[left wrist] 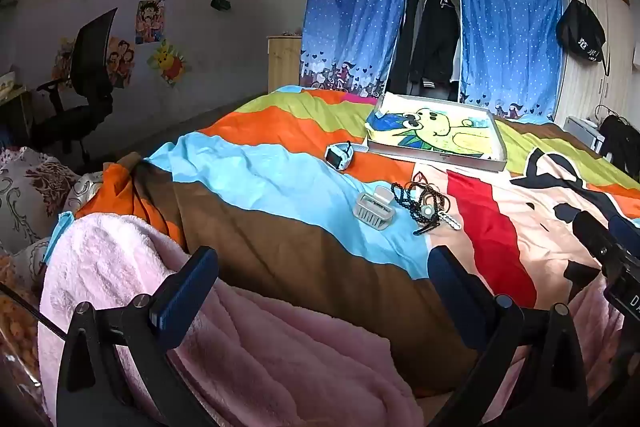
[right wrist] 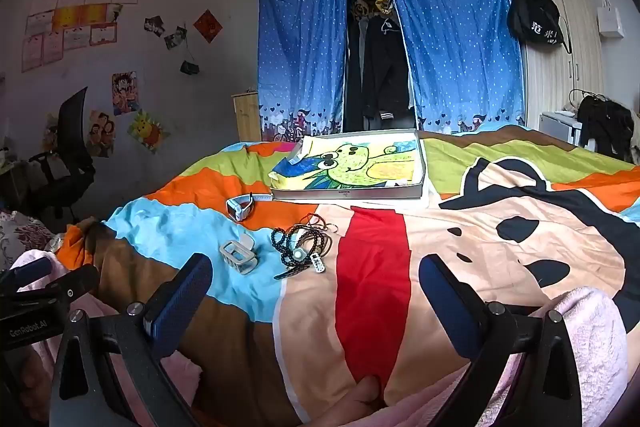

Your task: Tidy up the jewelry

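Blue curtains [right wrist: 304,43] front a wardrobe; posters [right wrist: 80,23] dot the grey wall.

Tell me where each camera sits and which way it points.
Left wrist: behind the open left gripper, facing across the bed to the blue curtains; right gripper's body at right edge.
Right wrist: behind the open right gripper, facing likewise; left gripper's body at left edge.
Shared: hair claw clip, bead bracelets, smartwatch, tray.

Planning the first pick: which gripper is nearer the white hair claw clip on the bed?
Left, slightly. The left gripper faces the hair claw clip, just ahead-right. The right gripper has it ahead-left. Both are open, short of it.
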